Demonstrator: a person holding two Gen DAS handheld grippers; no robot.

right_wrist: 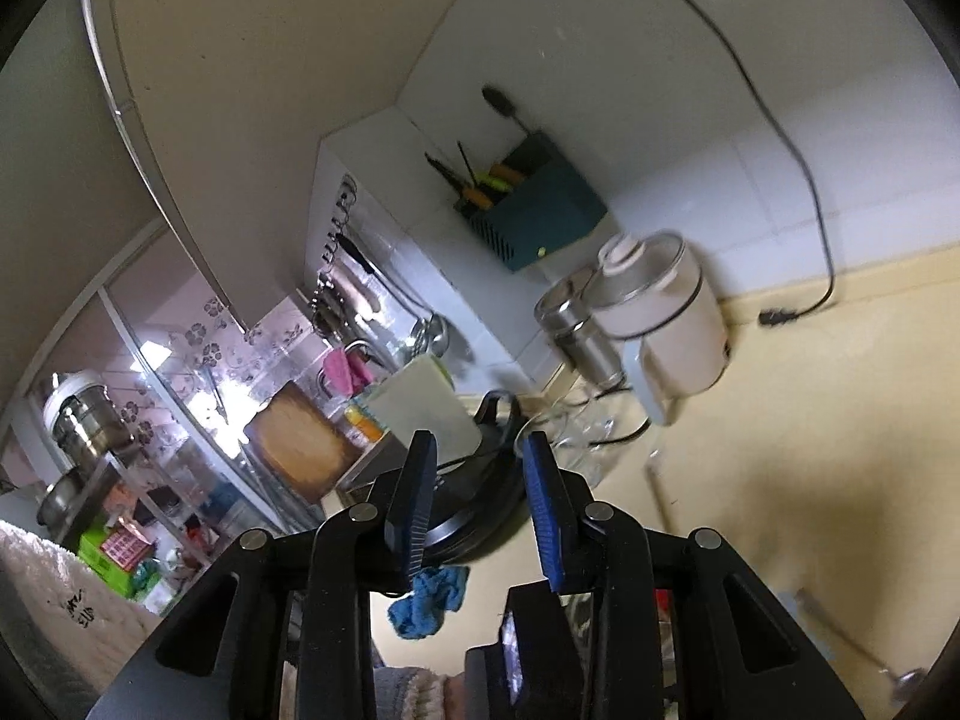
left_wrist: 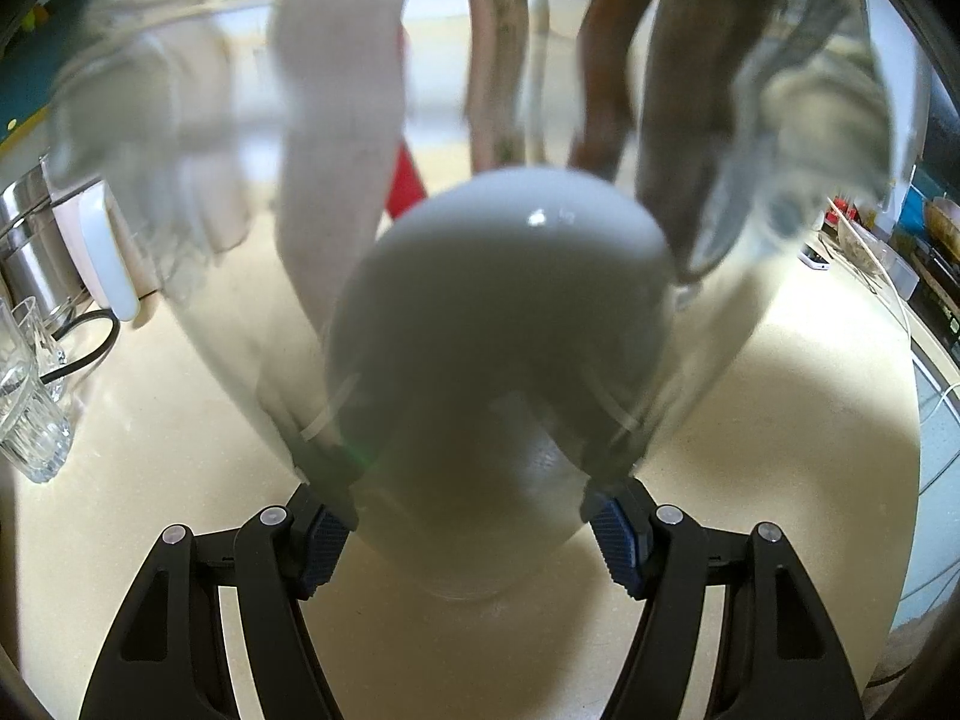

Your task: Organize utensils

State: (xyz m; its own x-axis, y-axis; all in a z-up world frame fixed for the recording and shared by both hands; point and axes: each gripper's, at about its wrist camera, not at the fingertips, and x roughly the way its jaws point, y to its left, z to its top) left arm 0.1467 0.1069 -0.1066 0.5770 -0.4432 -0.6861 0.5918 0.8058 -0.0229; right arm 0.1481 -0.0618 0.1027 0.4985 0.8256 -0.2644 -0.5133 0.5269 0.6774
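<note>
Your left tool (left_wrist: 468,531) is clamped on a clear glass container (left_wrist: 498,312) holding blurred utensils (left_wrist: 342,90), lifted over the cream bench (left_wrist: 180,450). Your right tool (right_wrist: 480,504) is parted, gripping nothing, aimed toward the bench's back edge.

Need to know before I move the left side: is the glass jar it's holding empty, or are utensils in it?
Not empty. The glass jar between the left gripper's fingers holds a white spoon and several blurred utensil handles.
</note>
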